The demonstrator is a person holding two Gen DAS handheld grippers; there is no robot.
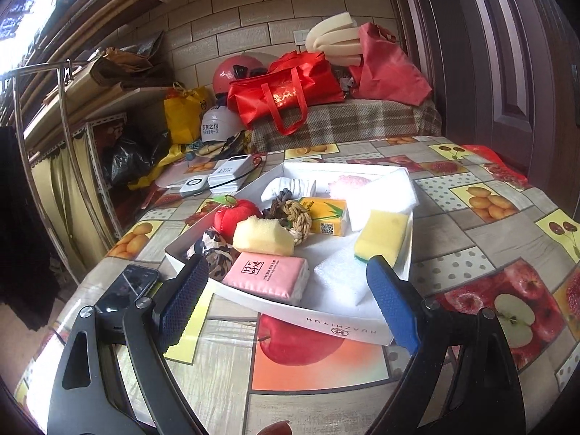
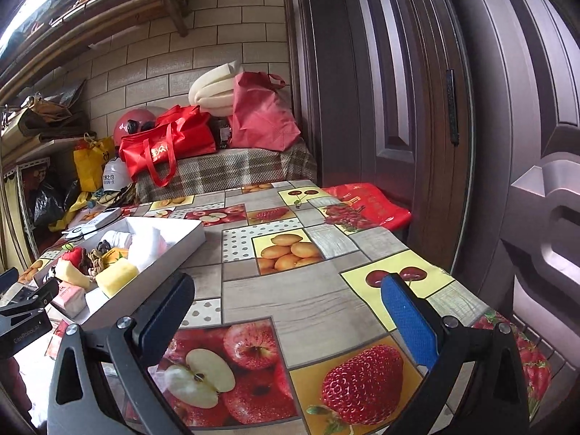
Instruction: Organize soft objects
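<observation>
Black phone (image 1: 127, 286) beside left tongs (image 1: 286, 286)

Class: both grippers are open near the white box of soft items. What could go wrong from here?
1. The left gripper faces crowded items: grabbing the pink tissue pack may also catch the yellow sponge wedge.
2. The white box looks light; a nudge could slide it.
3. The phone beside the left finger might get knocked.

White box (image 1: 348, 328) front wall: "HUAZHIYUN", upside down; other labels unreadable.
</observation>
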